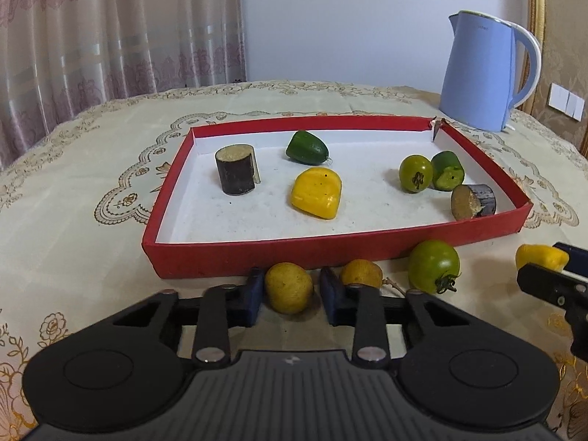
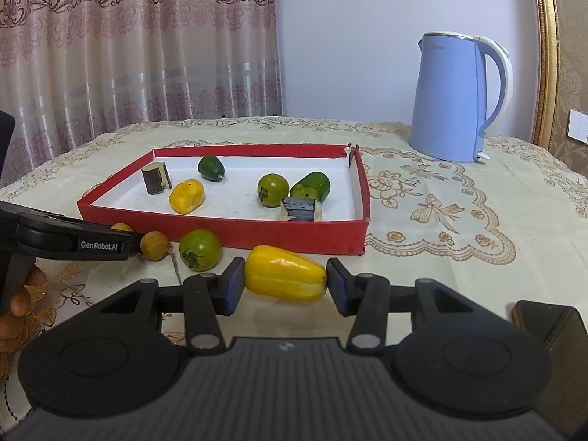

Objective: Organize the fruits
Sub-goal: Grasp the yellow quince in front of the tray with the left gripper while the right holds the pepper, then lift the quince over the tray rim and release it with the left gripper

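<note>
Six pieces already in the red tray (image 1: 330, 248) — four left on the tablecloth just in front of it. Left gripper (image 1: 290, 292) open, straddling a yellow-brown round fruit (image 1: 288, 292), pads not touching. Right gripper (image 2: 284, 284) open around a yellow pepper (image 2: 284, 278); grip not closed. Second round fruit (image 1: 361, 273) and green tomato (image 1: 433, 266) untouched.

Both feeds I see are evenly lit by soft daylight through the curtain (image 2: 139, 55); shadows under objects are faint and short. Fisheye bending bows the tray (image 1: 330, 250) edges and wall frame; corners vignette dark. Focus sharp throughout, no glare.
</note>
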### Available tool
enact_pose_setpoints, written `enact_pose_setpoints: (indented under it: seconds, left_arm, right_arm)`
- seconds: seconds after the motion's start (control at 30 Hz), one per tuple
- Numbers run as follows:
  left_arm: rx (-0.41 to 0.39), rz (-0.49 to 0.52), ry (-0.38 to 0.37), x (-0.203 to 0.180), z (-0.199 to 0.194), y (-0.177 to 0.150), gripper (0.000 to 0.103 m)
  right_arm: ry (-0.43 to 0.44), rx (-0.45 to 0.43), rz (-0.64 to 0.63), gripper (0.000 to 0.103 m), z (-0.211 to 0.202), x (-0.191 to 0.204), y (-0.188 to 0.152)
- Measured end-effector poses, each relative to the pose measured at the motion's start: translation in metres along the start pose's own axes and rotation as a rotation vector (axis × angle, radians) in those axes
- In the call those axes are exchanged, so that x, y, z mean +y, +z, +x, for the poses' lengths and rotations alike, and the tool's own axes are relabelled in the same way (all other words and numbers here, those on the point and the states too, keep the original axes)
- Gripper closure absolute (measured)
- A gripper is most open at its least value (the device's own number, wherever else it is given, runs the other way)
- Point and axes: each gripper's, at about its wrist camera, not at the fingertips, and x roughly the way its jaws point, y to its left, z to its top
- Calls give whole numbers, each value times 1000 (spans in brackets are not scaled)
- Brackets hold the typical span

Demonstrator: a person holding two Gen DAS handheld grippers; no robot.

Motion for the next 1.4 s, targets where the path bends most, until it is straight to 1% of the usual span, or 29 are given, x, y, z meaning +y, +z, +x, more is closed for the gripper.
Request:
enact_pose_setpoints:
  seconds: [0.1,0.33,0.57,0.97,1.4]
  left_arm:
    - [1,3,-14,0,-3,-1,77]
    - [-6,13,-21,1,-11,-4,77]
    - [-12,4,12,7,-17,-1,77]
    - [-46,28,87,10,-28,2,77]
    - [-71,37,131,13,-28,13,77]
  right_arm:
    - [-3,-1,-3,57,0,1,0]
    - [0,-10,-8,57,-4,4,2]
    - [2,-21,-11,57,-9,6,3]
    - [8,-32,-17,57,-15,9,4]
    - [10,-31,-16,57,-15,10,3]
